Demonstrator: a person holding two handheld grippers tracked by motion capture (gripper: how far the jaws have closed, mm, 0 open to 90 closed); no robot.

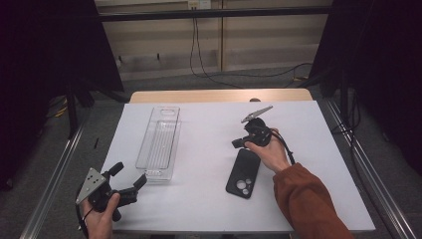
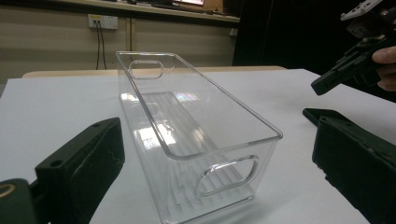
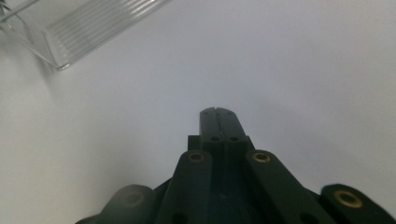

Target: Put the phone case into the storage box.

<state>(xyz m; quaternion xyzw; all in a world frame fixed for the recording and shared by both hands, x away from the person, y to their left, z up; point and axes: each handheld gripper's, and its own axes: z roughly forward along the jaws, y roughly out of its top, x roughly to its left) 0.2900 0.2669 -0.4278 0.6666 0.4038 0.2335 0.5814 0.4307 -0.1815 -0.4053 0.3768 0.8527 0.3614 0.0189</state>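
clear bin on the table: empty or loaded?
Empty. The clear bin stands upright, and its ribbed floor shows bare through the walls in the left gripper view. The black phone lies on the table beside it, outside.

Black claws [image 1: 238, 143], brass screws, rust-orange sleeve [image 1: 303, 199]

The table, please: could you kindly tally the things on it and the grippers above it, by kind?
Clear plastic bin: 1
Black phone, lying camera side up: 1
Grippers: 2, the left gripper open, the right gripper shut on nothing
Total: 4
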